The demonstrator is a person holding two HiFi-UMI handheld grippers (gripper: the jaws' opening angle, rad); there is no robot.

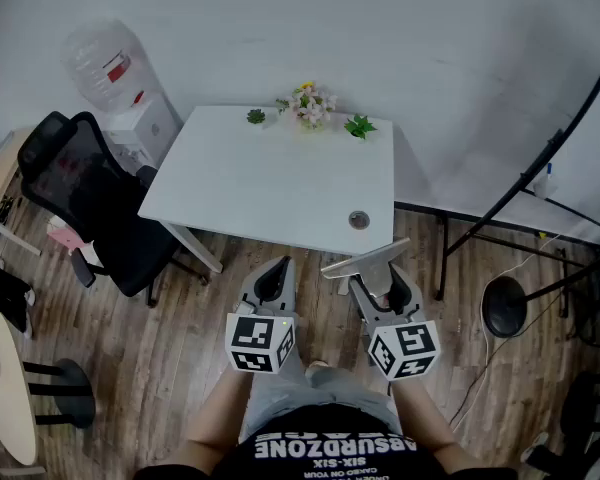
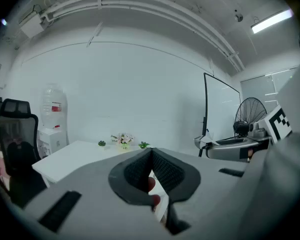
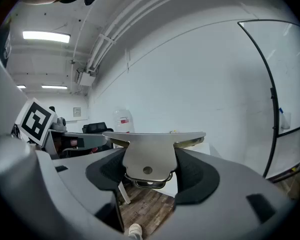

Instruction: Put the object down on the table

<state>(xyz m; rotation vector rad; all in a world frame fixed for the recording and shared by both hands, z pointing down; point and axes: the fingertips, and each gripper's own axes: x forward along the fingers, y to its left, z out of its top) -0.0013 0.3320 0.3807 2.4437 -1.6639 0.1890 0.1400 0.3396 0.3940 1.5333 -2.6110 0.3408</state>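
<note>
Clamping a flat metal piece [image 1: 366, 259] between wide-set jaws, the right gripper [image 1: 382, 280] holds it over the wooden floor [image 1: 160, 368], just short of the white table's [image 1: 270, 183] near edge. The left gripper [image 1: 276, 273] beside it has its jaws together, empty. Small plants [image 1: 360, 126] line the table's far edge.

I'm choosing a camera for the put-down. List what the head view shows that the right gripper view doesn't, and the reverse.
Head view only: the white table's whole top with a small round cap on it, and the person's black shirt. Right gripper view only: ceiling strip lights, a shoe on the floor below, and how the pads press the metal piece's sides. Both: that metal piece held in the right tool, the left tool's marker cube, the water bottle, the black chair.
</note>
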